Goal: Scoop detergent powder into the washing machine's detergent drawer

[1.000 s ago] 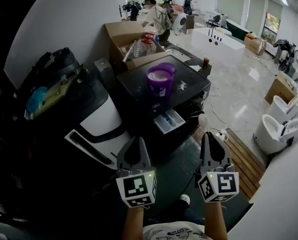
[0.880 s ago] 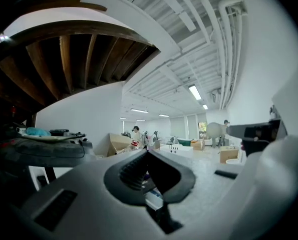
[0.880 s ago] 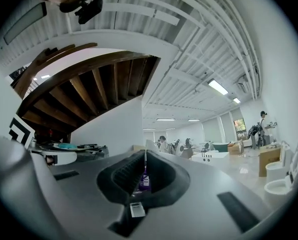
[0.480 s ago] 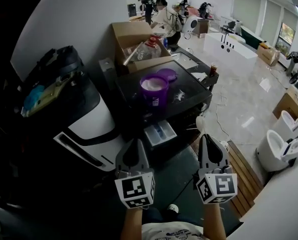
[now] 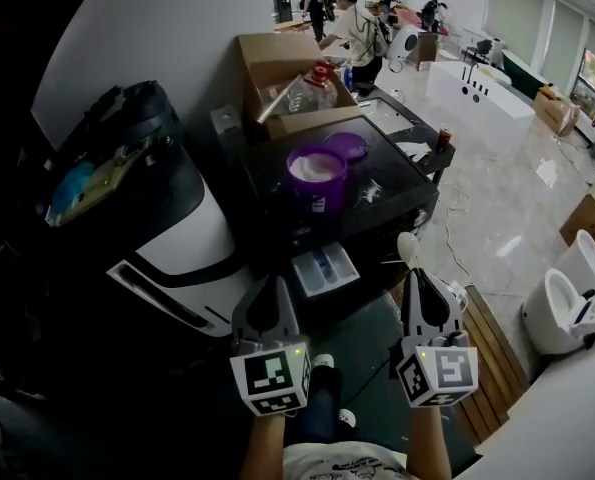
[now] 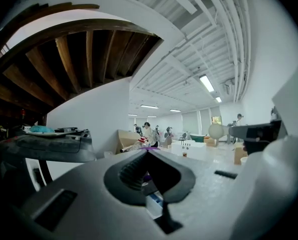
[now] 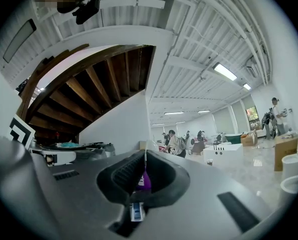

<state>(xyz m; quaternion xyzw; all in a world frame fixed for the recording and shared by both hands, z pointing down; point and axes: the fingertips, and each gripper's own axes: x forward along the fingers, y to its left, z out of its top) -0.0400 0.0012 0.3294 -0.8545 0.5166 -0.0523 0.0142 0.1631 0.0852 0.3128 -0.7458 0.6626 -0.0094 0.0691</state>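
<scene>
Little has changed with the grippers since half a second ago, both holding low and level, but the washer has slid a touch right in the head view and a shoe (image 5: 323, 362) now shows beneath them. Left gripper (image 5: 268, 284) first: jaws pressed together, nothing between them, tips aimed at the open drawer (image 5: 322, 268). Right gripper (image 5: 414, 267) alongside it, well apart, is clamped on a white scoop (image 5: 407, 245), whose rounded bowl sticks out past the tips; in the right gripper view it is only a thin pale edge between the closed jaws. Just ahead, the drawer juts from the front of the dark washer (image 5: 397, 203), a blue compartment showing inside. Up on the washer's top stands the purple tub (image 5: 315, 176), open and full of white powder, with its lid (image 5: 346, 147) lying just behind it to the right. Behind that sits a cardboard box (image 5: 282, 60), and people stand far back across the hall.
</scene>
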